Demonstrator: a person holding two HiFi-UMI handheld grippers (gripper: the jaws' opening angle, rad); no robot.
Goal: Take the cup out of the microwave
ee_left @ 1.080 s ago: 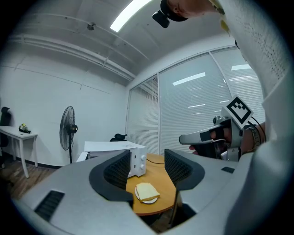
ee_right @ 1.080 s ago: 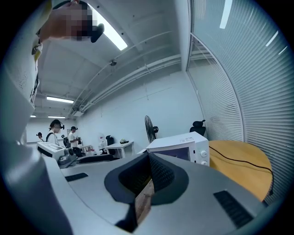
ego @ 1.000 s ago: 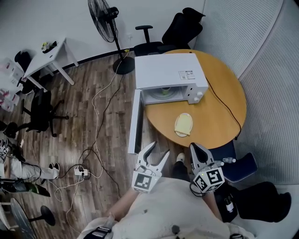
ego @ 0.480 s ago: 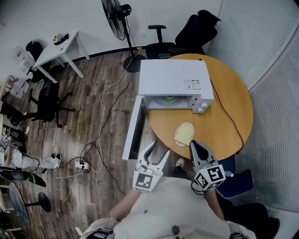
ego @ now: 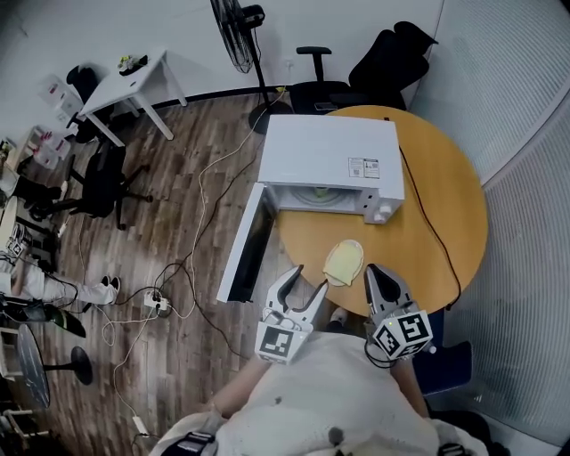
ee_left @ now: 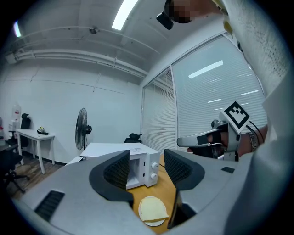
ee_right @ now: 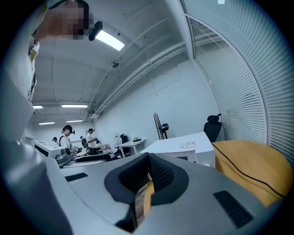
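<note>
Black ribbed pads stood well apart on the left hand-held gripper (ego: pixel 309 280), with nothing between them. Its own view looked straight through the gap to the microwave (ego: pixel 331 153). Beside it, the right hand-held gripper (ego: pixel 376 274) had its pads pressed together and carried nothing.

Compared with a second earlier, neither set of jaws had changed, but everything ahead had drawn closer. The plate (ee_left: pixel 155 224) had lain well ahead of the tips and now sat just in front of them, between the two. The near edge of the round wooden desk (ego: pixel 427 223) lay almost under them. I judged this an approach not yet finished, with the reach into the oven still to come.

Past the plate, the microwave stood with its door (ego: pixel 242 251) swung open, ahead and to the left of the left hand-held gripper. A pale yellow-green shape (ego: pixel 316 192) showed in the cavity. It was probably the cup, not yet removed, though too small to be sure.

By count there were two hand-held grippers, one microwave, one plate bearing one pale slice (ee_left: pixel 151 210) and one desk. Farther off stood one fan (ego: pixel 239 20) and two black office chairs (ego: pixel 319 85).
</note>
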